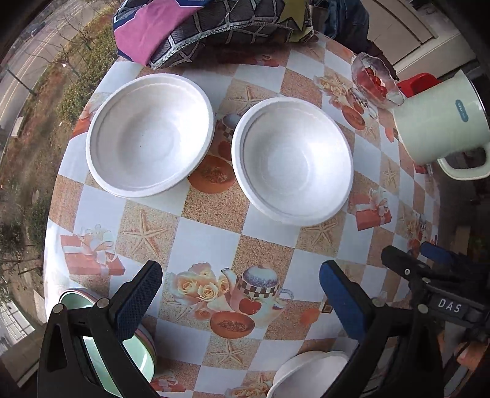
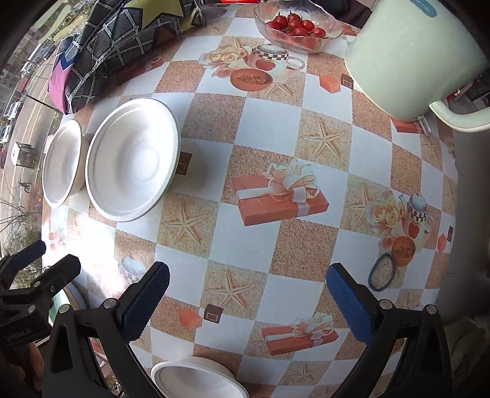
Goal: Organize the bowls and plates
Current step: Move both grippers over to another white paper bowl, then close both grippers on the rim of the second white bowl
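Note:
Two white foam bowls stand side by side on the patterned table: the left bowl (image 1: 150,134) and the right bowl (image 1: 292,160). In the right wrist view they are at far left, the far bowl (image 2: 62,162) and the nearer bowl (image 2: 133,157). A third white bowl (image 1: 309,376) (image 2: 196,381) sits at the near edge. A green bowl (image 1: 122,352) with a striped outside lies under my left finger. My left gripper (image 1: 242,290) is open and empty above the table. My right gripper (image 2: 248,294) is open and empty.
A pale green kettle (image 1: 438,119) (image 2: 410,58) stands at the right. A glass dish of cherry tomatoes (image 1: 375,81) (image 2: 298,26) is behind. Folded patterned cloth (image 1: 196,27) (image 2: 113,46) lies at the back. A blue hair tie (image 2: 381,272) lies near the right edge.

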The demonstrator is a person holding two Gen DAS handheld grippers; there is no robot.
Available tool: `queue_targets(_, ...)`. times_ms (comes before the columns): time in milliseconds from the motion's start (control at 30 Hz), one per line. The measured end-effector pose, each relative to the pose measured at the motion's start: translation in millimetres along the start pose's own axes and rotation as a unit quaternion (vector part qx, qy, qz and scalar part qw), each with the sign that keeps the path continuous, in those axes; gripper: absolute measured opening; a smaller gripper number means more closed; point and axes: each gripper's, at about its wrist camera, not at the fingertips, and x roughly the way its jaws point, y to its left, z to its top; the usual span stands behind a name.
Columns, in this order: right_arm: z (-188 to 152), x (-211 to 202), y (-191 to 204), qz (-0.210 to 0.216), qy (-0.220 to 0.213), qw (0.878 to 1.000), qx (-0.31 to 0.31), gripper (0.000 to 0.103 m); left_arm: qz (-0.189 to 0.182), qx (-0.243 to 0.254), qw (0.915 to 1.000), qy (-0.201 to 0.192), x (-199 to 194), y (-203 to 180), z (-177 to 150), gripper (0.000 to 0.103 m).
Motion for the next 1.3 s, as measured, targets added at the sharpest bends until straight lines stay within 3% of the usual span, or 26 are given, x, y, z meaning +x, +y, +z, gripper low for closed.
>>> queue_targets(167, 31, 7, 5, 0.004, -0.009, 1.000, 0.000, 0.103, -0.023, -0.102, 0.9944, -0.018, 5, 5, 13, 0.102)
queue_targets(333, 59, 21, 11, 0.008, -0.013, 1.000, 0.002, 0.103, -0.010, -0.178, 0.9838, -0.020, 23, 11, 23, 0.100)
queue_targets(500, 78, 41, 14, 0.017, -0.010, 1.000, 0.009, 0.103, 0.007, -0.232, 0.9728, 0.002, 49, 18, 24, 0.095)
queue_targets(600, 87, 48, 16, 0.023, -0.011, 1.000, 0.008, 0.103, 0.012, -0.241, 0.9705, 0.008, 60, 19, 27, 0.095)
queue_targets(700, 95, 55, 24, 0.021, -0.014, 1.000, -0.006, 0.103, 0.021, -0.243, 0.9697, 0.012, 67, 19, 30, 0.092)
queue_targets(800, 99, 65, 34, 0.021, -0.005, 1.000, -0.021, 0.078, 0.025, -0.242, 0.9698, 0.017, 74, 12, 36, 0.087)
queue_targets(833, 99, 69, 37, 0.029, 0.001, 0.999, -0.022, 0.068, 0.027, -0.239, 0.9705, 0.018, 76, 10, 37, 0.080)
queue_targets(900, 99, 68, 42, 0.025, -0.009, 0.999, -0.032, 0.062, 0.036, -0.229, 0.9725, 0.020, 78, 5, 40, 0.077)
queue_targets(1033, 100, 68, 54, 0.052, -0.005, 0.997, -0.057, 0.024, 0.037, -0.196, 0.9798, 0.006, 78, -11, 50, 0.067)
queue_targets(1133, 99, 69, 55, 0.056, -0.002, 0.997, -0.059, 0.021, 0.045, -0.152, 0.9873, 0.004, 82, -29, 63, 0.057)
queue_targets(1300, 86, 73, 47, 0.069, 0.012, 0.995, -0.070, 0.019, 0.056, -0.040, 0.9976, 0.004, 87, -67, 77, 0.053)
